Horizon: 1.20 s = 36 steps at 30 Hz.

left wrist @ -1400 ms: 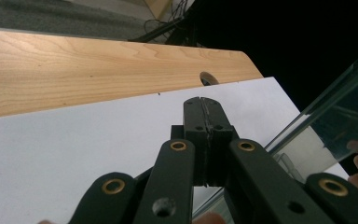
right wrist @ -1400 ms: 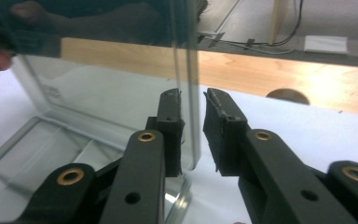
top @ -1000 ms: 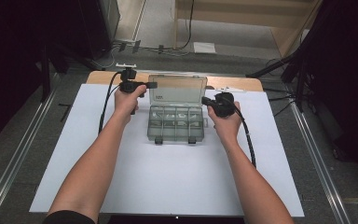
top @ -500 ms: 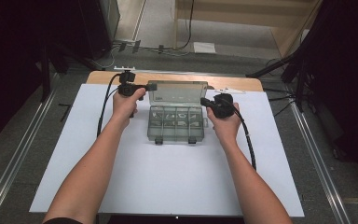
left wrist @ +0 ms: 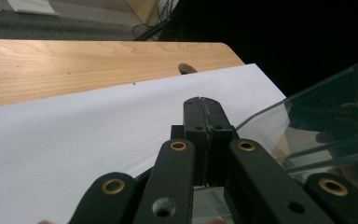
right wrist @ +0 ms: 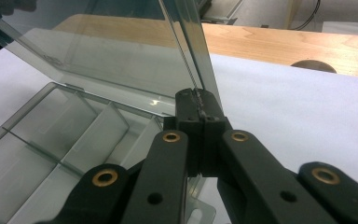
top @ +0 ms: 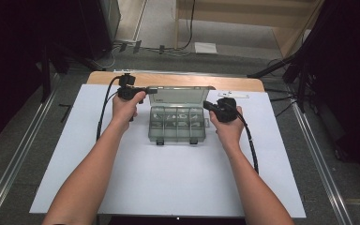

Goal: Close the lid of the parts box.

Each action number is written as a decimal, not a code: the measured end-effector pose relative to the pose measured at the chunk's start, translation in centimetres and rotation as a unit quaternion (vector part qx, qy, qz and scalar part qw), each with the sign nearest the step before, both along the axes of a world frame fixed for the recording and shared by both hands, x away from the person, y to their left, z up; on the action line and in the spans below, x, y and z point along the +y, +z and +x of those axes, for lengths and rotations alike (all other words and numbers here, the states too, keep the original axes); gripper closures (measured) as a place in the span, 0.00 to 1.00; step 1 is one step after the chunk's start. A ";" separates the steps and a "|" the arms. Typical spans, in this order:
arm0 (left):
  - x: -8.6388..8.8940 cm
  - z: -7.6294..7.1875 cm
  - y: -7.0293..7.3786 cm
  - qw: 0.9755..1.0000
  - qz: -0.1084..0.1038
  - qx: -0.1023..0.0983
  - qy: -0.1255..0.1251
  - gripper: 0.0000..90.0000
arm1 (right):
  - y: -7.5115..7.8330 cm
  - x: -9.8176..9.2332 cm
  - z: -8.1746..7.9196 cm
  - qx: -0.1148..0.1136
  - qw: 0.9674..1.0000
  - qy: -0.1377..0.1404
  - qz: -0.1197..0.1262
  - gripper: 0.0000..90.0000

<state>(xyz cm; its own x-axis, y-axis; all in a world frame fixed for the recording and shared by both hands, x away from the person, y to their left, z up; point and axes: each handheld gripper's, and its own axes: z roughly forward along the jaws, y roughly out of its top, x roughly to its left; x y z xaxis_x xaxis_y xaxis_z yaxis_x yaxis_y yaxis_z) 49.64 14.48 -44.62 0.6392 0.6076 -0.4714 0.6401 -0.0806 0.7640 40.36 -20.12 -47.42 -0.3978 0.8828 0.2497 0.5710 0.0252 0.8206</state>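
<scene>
Together we work two black tongs at one clear plastic compartment box (top: 176,124) lying mid-sheet on the white paper-covered worktop (top: 168,183). Its hinged transparent lid (top: 180,95) stands raised at the far side. Our left tongs (left wrist: 204,105) are pressed shut at the lid's left edge, our right tongs (right wrist: 197,99) clamped on its right edge. Small items show in the compartments, too dim to identify.

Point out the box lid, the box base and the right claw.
Lid (top: 182,96), high view: middle of the raised clear panel.
Base (top: 176,123), high view: central divider among the compartments.
Right claw (right wrist: 199,97), right gripper view: tips of its shut jaws at the lid's edge.
</scene>
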 end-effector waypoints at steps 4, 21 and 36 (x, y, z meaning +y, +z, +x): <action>0.0 -0.5 0.1 1.000 0.007 -0.002 -0.001 1.00 | -0.1 -0.1 -0.3 0.000 1.000 0.002 0.001 1.00; 0.0 -2.5 -0.2 1.000 0.024 -0.010 -0.011 1.00 | 0.1 0.2 -1.6 -0.004 1.000 0.009 0.006 1.00; -0.4 -4.1 -1.1 0.999 0.043 -0.011 -0.021 1.00 | -0.7 0.4 -3.6 -0.011 1.000 0.014 0.018 1.00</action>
<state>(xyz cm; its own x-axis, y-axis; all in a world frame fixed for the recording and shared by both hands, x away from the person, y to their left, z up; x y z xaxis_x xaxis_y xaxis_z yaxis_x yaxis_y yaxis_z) 45.59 14.06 -45.71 0.6743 0.6176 -0.4048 0.6186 -0.1730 0.7664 36.79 -19.75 -48.10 -0.4277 0.8621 0.2718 0.5529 0.0116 0.8331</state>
